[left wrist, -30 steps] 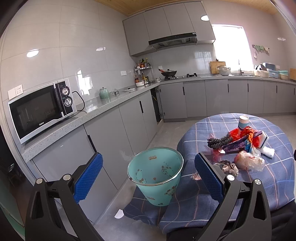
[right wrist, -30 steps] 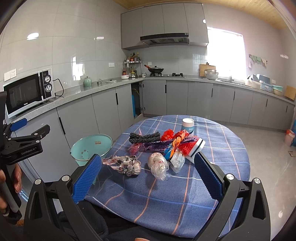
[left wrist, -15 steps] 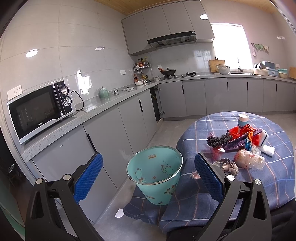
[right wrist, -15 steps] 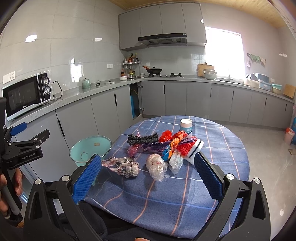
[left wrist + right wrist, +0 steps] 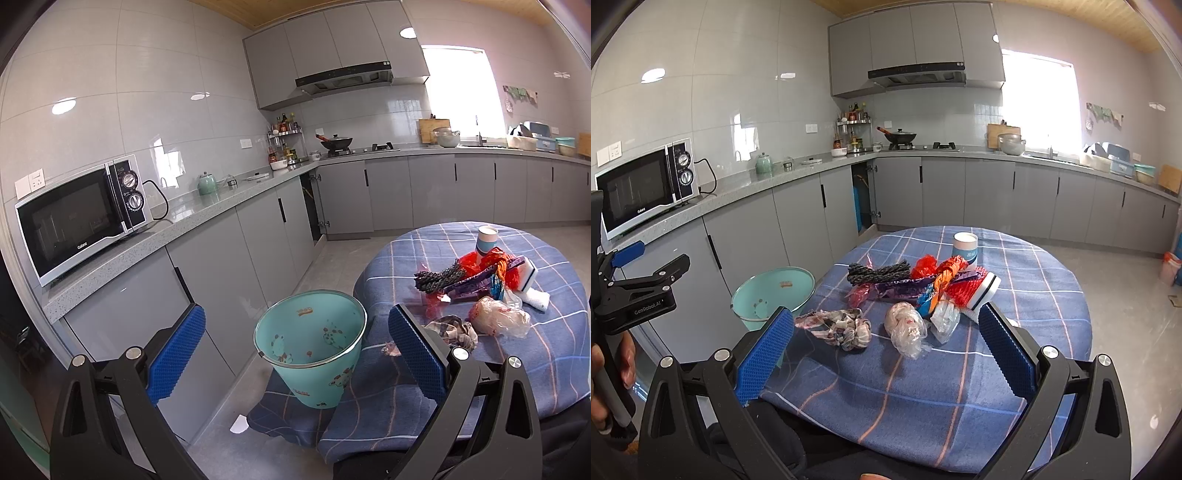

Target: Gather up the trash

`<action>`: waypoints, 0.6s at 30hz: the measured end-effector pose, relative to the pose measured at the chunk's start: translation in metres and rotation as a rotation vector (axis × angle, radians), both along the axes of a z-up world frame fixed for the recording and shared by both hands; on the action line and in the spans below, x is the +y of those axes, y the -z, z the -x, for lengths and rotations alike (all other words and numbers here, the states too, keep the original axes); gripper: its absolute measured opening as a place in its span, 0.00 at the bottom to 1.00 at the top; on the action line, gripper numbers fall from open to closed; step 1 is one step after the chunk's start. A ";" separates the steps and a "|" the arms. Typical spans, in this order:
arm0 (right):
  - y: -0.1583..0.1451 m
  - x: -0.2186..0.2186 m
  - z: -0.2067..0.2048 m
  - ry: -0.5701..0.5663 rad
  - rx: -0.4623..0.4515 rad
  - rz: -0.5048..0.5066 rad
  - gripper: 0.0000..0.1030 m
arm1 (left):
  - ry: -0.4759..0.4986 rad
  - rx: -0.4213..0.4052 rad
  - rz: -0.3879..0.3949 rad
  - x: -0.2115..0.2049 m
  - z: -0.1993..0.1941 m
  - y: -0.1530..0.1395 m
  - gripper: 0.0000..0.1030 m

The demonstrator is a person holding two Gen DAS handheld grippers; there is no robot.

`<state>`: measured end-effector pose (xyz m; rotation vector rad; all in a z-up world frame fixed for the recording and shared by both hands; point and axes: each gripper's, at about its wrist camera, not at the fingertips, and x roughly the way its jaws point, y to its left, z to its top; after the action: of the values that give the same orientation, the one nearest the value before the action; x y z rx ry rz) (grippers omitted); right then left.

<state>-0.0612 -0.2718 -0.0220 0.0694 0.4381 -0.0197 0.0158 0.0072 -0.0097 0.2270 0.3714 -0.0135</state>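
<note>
Both tongs, left gripper [image 5: 295, 343] and right gripper [image 5: 886, 343], gape empty; the floppy patterned rag [image 5: 838, 326] nearest the teal bucket [image 5: 314, 347] could snag the tablecloth [image 5: 1034, 295].

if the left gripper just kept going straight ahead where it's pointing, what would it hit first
Most likely the teal bin: it sits between the open fingers of the left gripper, beside the table. Depth is hard to judge in this fisheye view, so it could slip past the rim.

Left wrist view low beside the table's left edge, facing the teal bin [image 5: 310, 347] and counter, right wrist view nearer over the table [image 5: 960, 369], both sharing bin, trash pile [image 5: 916, 291], kitchen.
</note>
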 end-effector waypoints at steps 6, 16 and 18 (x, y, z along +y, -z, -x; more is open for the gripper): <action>0.001 0.001 -0.003 -0.006 0.008 -0.008 0.96 | -0.002 0.003 0.001 0.001 -0.002 0.001 0.95; 0.012 -0.013 -0.015 0.014 -0.001 -0.014 0.96 | -0.007 0.013 -0.012 0.000 -0.012 0.009 0.95; 0.016 -0.018 -0.022 0.031 0.001 -0.008 0.96 | -0.009 0.022 -0.019 -0.003 -0.019 0.016 0.95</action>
<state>-0.0390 -0.2902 -0.0383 0.0839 0.4379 -0.0490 0.0350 0.0040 -0.0256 0.2444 0.3946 -0.0039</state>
